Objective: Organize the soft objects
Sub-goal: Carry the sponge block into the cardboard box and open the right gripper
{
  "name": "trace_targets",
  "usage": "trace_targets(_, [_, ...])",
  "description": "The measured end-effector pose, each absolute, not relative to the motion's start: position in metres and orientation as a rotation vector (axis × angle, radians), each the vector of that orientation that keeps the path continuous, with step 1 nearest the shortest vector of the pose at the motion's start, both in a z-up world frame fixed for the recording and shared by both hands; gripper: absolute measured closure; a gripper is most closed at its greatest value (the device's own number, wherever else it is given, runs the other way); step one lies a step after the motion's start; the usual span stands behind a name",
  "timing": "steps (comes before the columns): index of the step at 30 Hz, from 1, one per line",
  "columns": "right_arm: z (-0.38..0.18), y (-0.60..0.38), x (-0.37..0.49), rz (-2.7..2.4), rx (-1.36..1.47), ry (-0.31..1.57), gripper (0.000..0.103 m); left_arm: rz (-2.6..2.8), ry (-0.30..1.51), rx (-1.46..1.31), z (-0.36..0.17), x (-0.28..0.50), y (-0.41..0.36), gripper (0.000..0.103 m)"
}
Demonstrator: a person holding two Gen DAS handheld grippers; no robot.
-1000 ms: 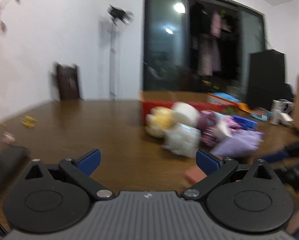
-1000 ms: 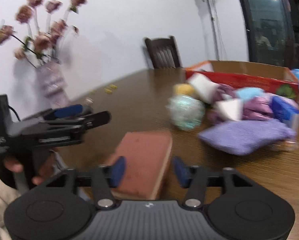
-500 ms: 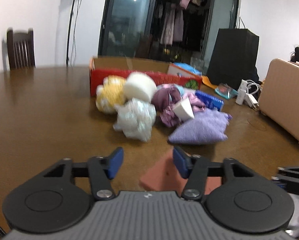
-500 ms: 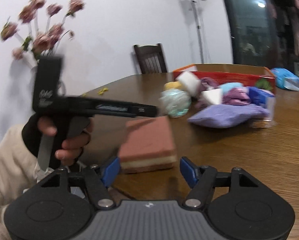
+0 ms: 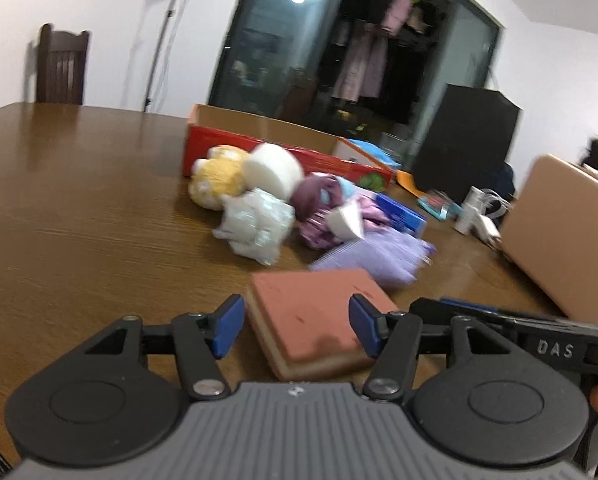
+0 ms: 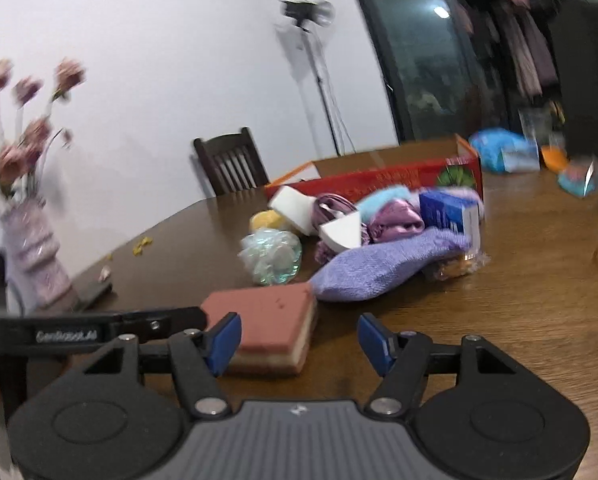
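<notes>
Terracotta-topped sponge [image 5: 315, 320], tan layer underneath, lies flat on the wooden table [image 5: 79, 240] between the fingers of the left gripper [image 5: 297, 330], whose jaws are opening about half wide; the blue pads stand either side of the block with a sliver of gap on the left one, the right one looks about level with the sponge's edge, contact unclear, so nothing counted as held. Right gripper [image 6: 299, 338] also about half open and empty, sponge just ahead and to its left, near its left pad. Rest of the soft pile sits ahead of both claws: purple knit cloth [image 6: 383, 268] just beyond the sponge, mesh bath puff [image 5: 255, 222] ahead-left, yellow plush [image 5: 215, 182], white foam roll [image 5: 273, 172], with the red cardboard box [image 5: 259, 152] further ahead behind them. Risks, as a judgement: both claws converge on one sponge and their fingers nearly cross, so a collision or a tug from two sides is likely; a squashy block gripped off-centre may twist or pop out; pushing forward would shove it into the purple cloth. Open room: bare table wide to the left of the left claw; right side is crowded by the other gripper and a tan case [image 5: 559, 232].
</notes>
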State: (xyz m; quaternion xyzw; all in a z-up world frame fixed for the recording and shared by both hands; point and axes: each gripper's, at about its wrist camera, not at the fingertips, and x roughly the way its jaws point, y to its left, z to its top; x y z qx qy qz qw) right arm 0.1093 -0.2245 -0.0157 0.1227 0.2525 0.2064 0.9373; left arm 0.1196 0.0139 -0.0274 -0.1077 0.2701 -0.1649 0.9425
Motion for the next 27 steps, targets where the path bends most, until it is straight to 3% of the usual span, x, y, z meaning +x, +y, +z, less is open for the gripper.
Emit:
trace_targets(4, [-0.028,-0.221,0.141,0.475,0.408,0.572,0.049,-0.326,0.632,-0.294,-0.033,0.140,0.021,0.062])
trace_targets(5, [-0.032,-0.220,0.146,0.487,0.437,0.584,0.058,-0.334,0.638,-0.323,-0.036,0.142,0.024,0.063])
trace_targets(7, [-0.040,-0.216,0.151,0.467,0.449,0.609,0.064,-0.345,0.651,-0.365,-0.038,0.143,0.028,0.065])
trace_targets(9, [-0.044,-0.213,0.147,0.457,0.439,0.580,0.064,-0.349,0.660,-0.394,-0.040,0.145,0.032,0.064])
trace_targets(12, [-0.047,-0.208,0.141,0.435,0.421,0.556,0.061,-0.345,0.686,-0.447,-0.046,0.150,0.038,0.055])
trace_targets(15, [-0.051,-0.209,0.137,0.435,0.443,0.536,0.062,-0.352,0.690,-0.446,-0.046,0.149,0.039,0.055])
trace_targets(18, [-0.049,-0.211,0.134,0.470,0.434,0.543,0.071,-0.378,0.656,-0.434,-0.044,0.142,0.033,0.071])
trace_targets(22, [-0.035,-0.209,0.130,0.463,0.402,0.566,0.073,-0.377,0.621,-0.381,-0.031,0.134,0.026,0.073])
trace_targets(27, [0.024,-0.209,0.132,0.490,0.306,0.414,0.074,-0.454,0.491,-0.369,0.026,0.157,0.029,0.073])
